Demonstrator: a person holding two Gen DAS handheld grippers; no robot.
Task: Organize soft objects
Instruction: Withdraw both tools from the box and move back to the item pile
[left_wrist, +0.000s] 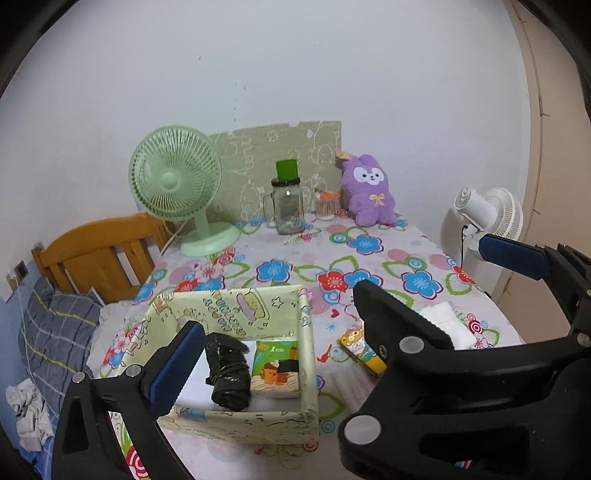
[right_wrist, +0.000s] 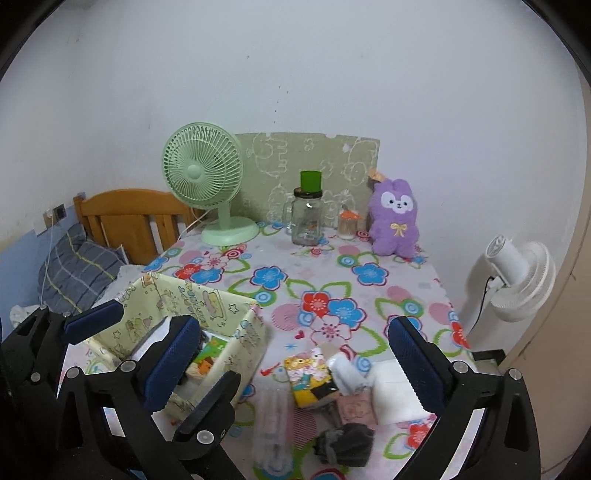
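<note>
Sitting on the floral-clothed desk (right_wrist: 332, 280), the patterned fabric box (left_wrist: 258, 417) already holds a black bag roll (left_wrist: 227, 373) and a tissue pack (left_wrist: 275, 369). Left just beside it are a white folded cloth (right_wrist: 395, 395), a yellow cartoon pack (right_wrist: 308, 376) and a dark sock bundle (right_wrist: 345, 443). Both the left gripper (left_wrist: 314, 321) and right gripper (right_wrist: 291, 362) have fingers spread wide, pinching nothing.

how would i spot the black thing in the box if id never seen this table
Find the flowered table, then the pale yellow cartoon-print box at its near left edge. Inside lies a crumpled black roll, beside a green packet; it is the only dark, shiny, unprinted thing there.
</note>
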